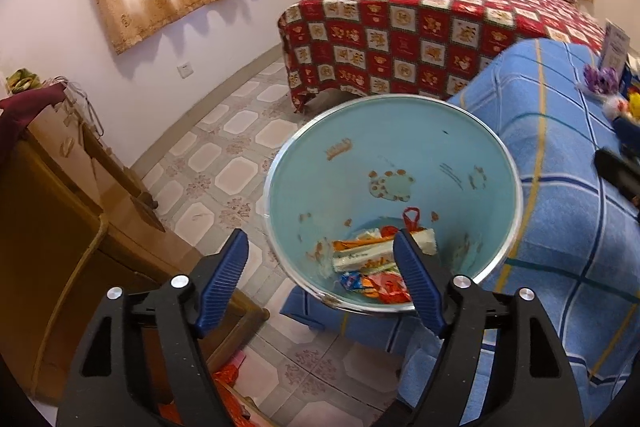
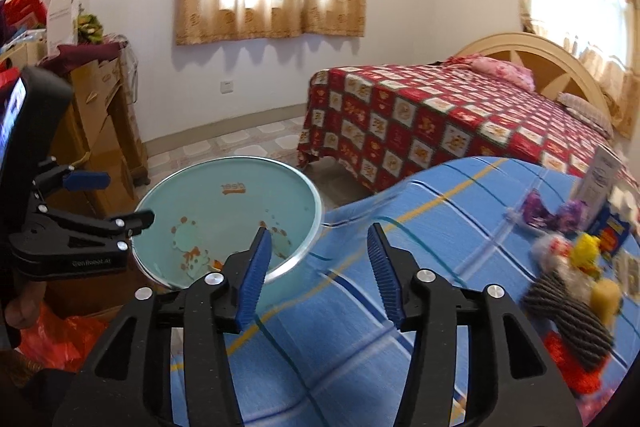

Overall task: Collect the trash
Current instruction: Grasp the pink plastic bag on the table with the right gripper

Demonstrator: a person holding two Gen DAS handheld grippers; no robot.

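A light-blue bin [image 1: 400, 155] with a metal rim stands on the floor against a surface draped in a blue checked blanket [image 1: 560, 227]. Several wrappers [image 1: 372, 263] lie at its bottom. My left gripper [image 1: 322, 243] hangs open over the bin's near rim, nothing between its pads. In the right wrist view that left gripper [image 2: 116, 201] sits above the bin's [image 2: 240, 211] left rim. My right gripper [image 2: 319, 231] is open and empty over the blanket's [image 2: 360, 327] edge, just right of the bin. Purple wrappers [image 2: 554, 215], yellow scraps [image 2: 586, 251] and a grey striped piece [image 2: 568, 311] lie on the blanket at the right.
A bed with a red patterned quilt [image 2: 440, 131] stands behind the bin. A wooden cabinet [image 1: 60, 207] is on the left, with a red plastic bag [image 2: 60, 339] on the floor near it. A white carton [image 2: 598, 179] and a blue-yellow box [image 2: 610, 231] stand among the litter.
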